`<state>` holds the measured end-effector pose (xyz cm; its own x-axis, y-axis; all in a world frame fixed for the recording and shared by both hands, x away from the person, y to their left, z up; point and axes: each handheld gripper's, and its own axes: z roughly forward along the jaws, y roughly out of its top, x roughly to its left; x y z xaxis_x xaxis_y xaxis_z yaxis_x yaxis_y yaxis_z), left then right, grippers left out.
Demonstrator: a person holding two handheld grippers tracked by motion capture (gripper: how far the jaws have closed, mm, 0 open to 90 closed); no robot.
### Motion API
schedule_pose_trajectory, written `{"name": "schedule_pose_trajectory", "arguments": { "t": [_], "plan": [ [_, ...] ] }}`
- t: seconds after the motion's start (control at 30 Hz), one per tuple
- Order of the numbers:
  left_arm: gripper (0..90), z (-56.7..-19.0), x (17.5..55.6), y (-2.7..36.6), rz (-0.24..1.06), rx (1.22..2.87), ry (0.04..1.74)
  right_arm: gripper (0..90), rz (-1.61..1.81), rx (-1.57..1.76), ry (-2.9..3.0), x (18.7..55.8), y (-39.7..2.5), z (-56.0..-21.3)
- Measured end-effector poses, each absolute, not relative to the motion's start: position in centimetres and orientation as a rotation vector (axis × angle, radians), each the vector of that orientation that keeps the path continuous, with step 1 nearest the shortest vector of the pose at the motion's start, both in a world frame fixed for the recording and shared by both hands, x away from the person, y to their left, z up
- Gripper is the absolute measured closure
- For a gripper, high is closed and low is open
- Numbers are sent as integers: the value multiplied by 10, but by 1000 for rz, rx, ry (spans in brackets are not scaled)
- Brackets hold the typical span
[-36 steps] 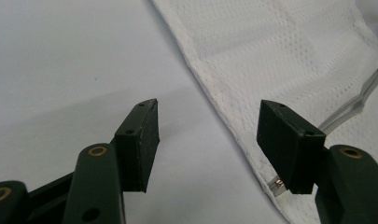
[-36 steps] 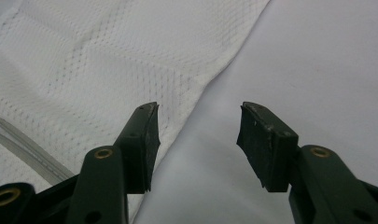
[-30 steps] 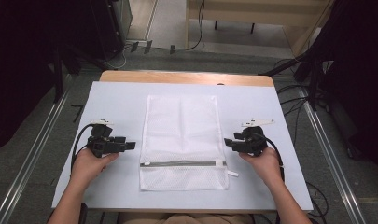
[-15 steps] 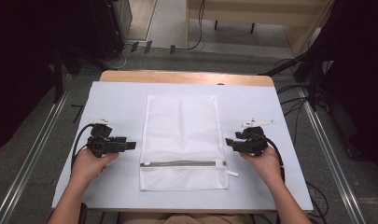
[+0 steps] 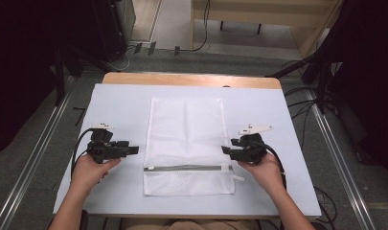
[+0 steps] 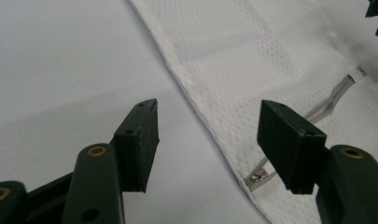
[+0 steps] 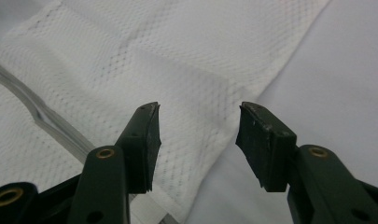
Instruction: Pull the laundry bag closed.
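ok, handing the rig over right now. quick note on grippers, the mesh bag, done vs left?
Left gripper: open, holds nothing, poised at the left edge of the white mesh bag, near the zipper's slider end.
Right gripper: open, holds nothing, at the bag's right edge, just above the zipper line.
Bag: flat on the white table cover, centred, zipper across its near end and apparently closed.
Done: both grippers lined up on opposite edges.
Left: neither has gripped the bag yet; likely next step is closing on the edges.

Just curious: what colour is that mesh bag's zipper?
The zipper is grey on the white mesh bag, clearest in the high view.
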<state>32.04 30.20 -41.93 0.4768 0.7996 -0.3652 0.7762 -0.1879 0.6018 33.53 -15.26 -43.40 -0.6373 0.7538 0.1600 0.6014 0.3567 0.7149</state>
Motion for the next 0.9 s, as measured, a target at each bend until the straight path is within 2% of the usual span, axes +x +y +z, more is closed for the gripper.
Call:
{"name": "schedule_pose_trajectory", "arguments": {
  "t": [0.9],
  "plan": [
    [390, -421, 313, 308, 64, 1977, 1329, 536, 1196, 1073, 2555, 322, -105, -433]
  ]
}}
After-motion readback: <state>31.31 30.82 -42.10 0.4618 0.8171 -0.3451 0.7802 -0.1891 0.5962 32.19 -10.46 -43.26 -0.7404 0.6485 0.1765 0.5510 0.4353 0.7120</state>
